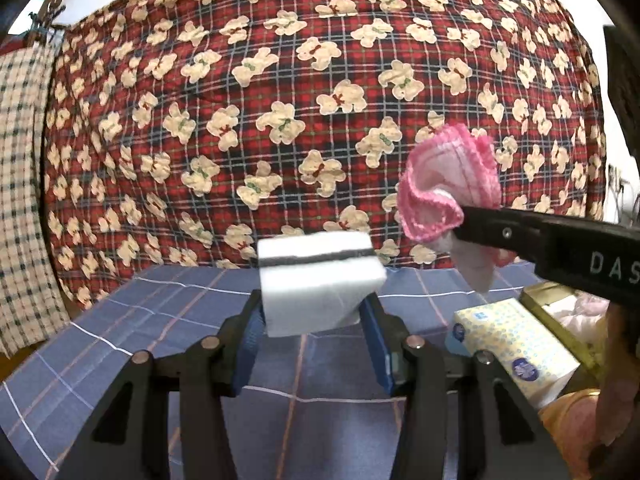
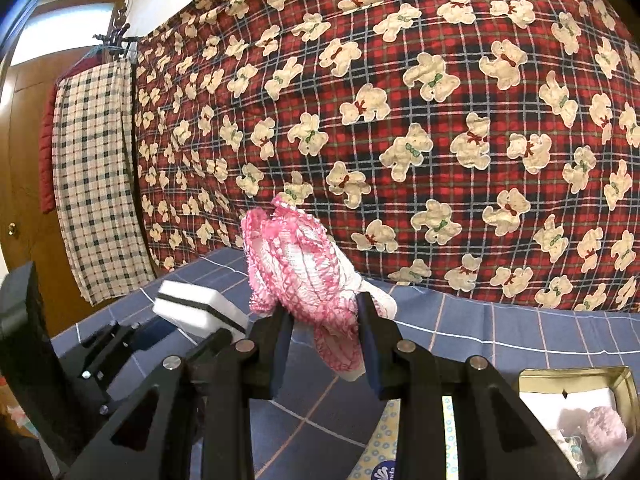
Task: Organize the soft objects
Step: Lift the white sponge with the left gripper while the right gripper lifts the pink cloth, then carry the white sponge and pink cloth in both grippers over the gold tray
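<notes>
We hold a white sponge (image 1: 320, 280) tight in our left gripper (image 1: 316, 320), up over the blue desk (image 1: 120, 352). Our right gripper (image 2: 326, 344) pinches a pink cloth (image 2: 304, 272). Both are lifted, we think, so we can drop them in the gold box (image 2: 576, 376) beside the tissue pack (image 1: 516, 344).

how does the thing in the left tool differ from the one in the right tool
The sponge is a white, firm-edged block with a dark stripe; the pink cloth is a crumpled, frilly bundle. The sponge keeps its shape, while the cloth droops below the fingers. Both are clamped and held above the blue checked tablecloth.
</notes>
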`<state>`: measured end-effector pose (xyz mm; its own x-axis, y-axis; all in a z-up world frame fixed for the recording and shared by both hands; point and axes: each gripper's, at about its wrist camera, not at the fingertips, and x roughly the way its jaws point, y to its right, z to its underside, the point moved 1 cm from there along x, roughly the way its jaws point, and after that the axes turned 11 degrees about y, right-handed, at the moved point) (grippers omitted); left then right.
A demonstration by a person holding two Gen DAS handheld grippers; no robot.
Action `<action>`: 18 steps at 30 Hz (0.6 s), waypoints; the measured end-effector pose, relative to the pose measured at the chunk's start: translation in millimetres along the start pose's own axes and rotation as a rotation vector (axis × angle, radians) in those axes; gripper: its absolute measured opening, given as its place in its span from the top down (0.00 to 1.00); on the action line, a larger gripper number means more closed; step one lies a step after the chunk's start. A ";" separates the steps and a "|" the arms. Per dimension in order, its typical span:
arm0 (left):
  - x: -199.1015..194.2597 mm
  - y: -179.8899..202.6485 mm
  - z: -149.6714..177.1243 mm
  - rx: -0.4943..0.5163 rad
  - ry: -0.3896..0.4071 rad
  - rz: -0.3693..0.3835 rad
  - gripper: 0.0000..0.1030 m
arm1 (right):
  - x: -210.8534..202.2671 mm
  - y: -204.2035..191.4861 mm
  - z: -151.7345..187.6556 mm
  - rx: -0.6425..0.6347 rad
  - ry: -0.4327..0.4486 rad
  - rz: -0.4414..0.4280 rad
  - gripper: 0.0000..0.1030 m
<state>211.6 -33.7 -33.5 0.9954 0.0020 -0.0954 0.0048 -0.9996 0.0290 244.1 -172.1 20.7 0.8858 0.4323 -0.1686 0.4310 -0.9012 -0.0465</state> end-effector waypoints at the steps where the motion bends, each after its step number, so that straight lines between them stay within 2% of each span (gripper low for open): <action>1: 0.2 0.4 -0.2 -0.010 -0.007 0.003 0.54 | -1.5 -0.6 -1.4 -0.005 -0.001 0.004 0.67; 7: -4.0 9.3 -5.9 -0.031 -0.025 0.021 0.54 | -17.3 6.6 -12.7 -0.009 -0.006 0.042 0.67; 18: -18.5 54.3 -34.0 -0.064 -0.058 0.148 0.54 | -77.4 52.4 -24.1 0.014 0.012 0.107 0.66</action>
<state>196.6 -87.0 3.7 0.9785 -0.1483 -0.1431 -0.1332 -0.9850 0.1097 202.3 -252.0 55.1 0.9287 0.3341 -0.1611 0.3316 -0.9425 -0.0431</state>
